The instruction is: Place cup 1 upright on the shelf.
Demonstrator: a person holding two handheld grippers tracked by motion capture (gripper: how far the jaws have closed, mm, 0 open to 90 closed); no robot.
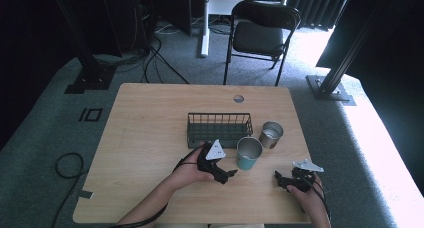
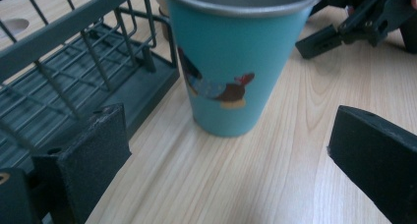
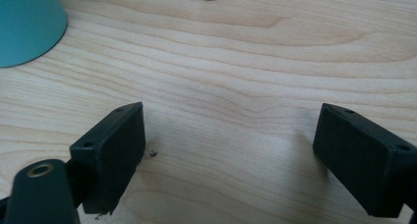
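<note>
Nearest the person, the right tongs [image 1: 278,176] rest low over the wooden surface [image 1: 150,138] with the jaws spread wide and nothing between them; in the right gripper view bare wood lies between the two black pads, so this hand seems parked out of the way, leaving room for the other. A little farther in, the left tongs [image 1: 233,173] point toward the teal cup [image 1: 249,153], jaws also wide and empty. In the left gripper view the cup [image 2: 236,67] stands upright on the wood straight ahead between the open jaws, not yet touched, which reads as a lining-up for a grasp around its tapered wall. The wide opening suits the cup's girth near the rim. Just beside the cup, on the side away from the right hand, sits the dark wire basket [image 1: 219,129], empty as far as can be seen and close enough to be a likely place for the cup. Beyond the cup, nearly touching it, stands a bare metal cup [image 1: 271,134], upright, near the basket's end.
</note>
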